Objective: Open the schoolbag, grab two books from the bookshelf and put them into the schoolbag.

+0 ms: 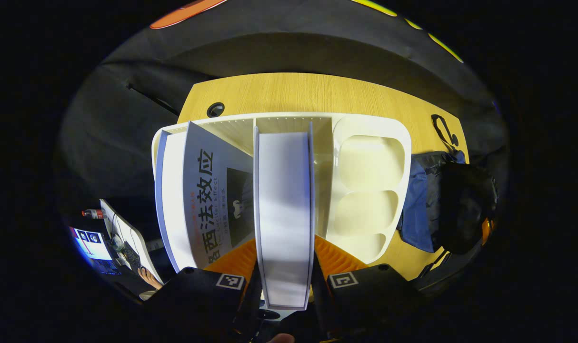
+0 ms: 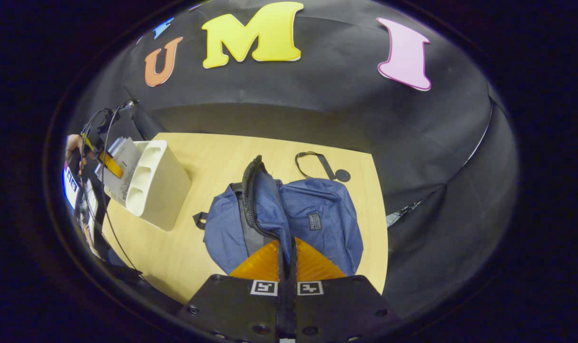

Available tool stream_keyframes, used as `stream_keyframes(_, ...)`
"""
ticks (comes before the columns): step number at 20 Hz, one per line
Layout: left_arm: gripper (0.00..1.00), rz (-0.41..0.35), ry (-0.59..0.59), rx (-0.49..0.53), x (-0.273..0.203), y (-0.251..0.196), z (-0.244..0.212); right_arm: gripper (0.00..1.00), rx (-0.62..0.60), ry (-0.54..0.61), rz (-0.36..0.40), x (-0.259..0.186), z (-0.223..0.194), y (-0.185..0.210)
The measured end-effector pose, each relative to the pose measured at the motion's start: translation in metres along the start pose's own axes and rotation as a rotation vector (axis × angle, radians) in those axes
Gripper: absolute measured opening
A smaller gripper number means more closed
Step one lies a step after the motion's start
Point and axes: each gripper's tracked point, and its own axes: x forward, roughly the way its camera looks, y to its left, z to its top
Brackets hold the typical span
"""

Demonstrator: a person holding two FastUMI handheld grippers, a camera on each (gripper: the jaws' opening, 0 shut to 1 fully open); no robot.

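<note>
In the left gripper view my left gripper (image 1: pixel 285 245) is shut on a white book (image 1: pixel 284 200), standing edge-on in the white bookshelf (image 1: pixel 370 157). A second book with a grey cover (image 1: pixel 208 200) leans to its left in the shelf. The blue schoolbag (image 1: pixel 427 205) lies right of the shelf. In the right gripper view my right gripper (image 2: pixel 287 243) is shut on the schoolbag's zippered flap (image 2: pixel 263 200) and holds it up off the schoolbag (image 2: pixel 327 214). The left gripper (image 2: pixel 109 163) shows far left at the bookshelf (image 2: pixel 160 186), a hand behind it.
Shelf and bag rest on a wooden table (image 2: pixel 203 157). A black strap (image 2: pixel 317 164) lies on the table behind the bag. The shelf's side panel has three oval cut-outs (image 1: pixel 367 195). A screen and bottle (image 1: pixel 94 214) stand beyond the table's left edge.
</note>
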Motion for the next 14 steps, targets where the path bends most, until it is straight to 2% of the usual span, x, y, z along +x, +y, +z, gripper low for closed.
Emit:
stream_keyframes(1, 0.48, -0.003, 0.010, -0.004, -0.004, -0.001, -0.002, 0.00, -0.002, -0.003, -0.001, 0.000, 0.000, 0.000)
stream_keyframes(4, 0.46, 0.039, 0.008, -0.004, -0.015, 0.009, -0.006, 0.00, -0.017, -0.014, -0.014, -0.001, -0.001, -0.002)
stream_keyframes(9, 0.42, 0.017, -0.013, -0.007, -0.048, 0.013, -0.017, 0.00, -0.018, -0.020, -0.001, -0.001, 0.000, 0.006)
stream_keyframes(10, 0.39, 0.010, -0.026, -0.009, -0.059, 0.015, -0.021, 0.00, -0.021, -0.022, -0.001, -0.002, 0.000, 0.007)
stream_keyframes(11, 0.42, 0.001, -0.043, -0.013, -0.070, 0.017, -0.023, 0.00, -0.024, -0.023, 0.002, -0.002, 0.000, 0.008)
stream_keyframes(14, 0.43, -0.035, -0.094, -0.016, -0.107, 0.024, -0.027, 0.00, -0.026, -0.020, 0.008, -0.004, 0.000, 0.013)
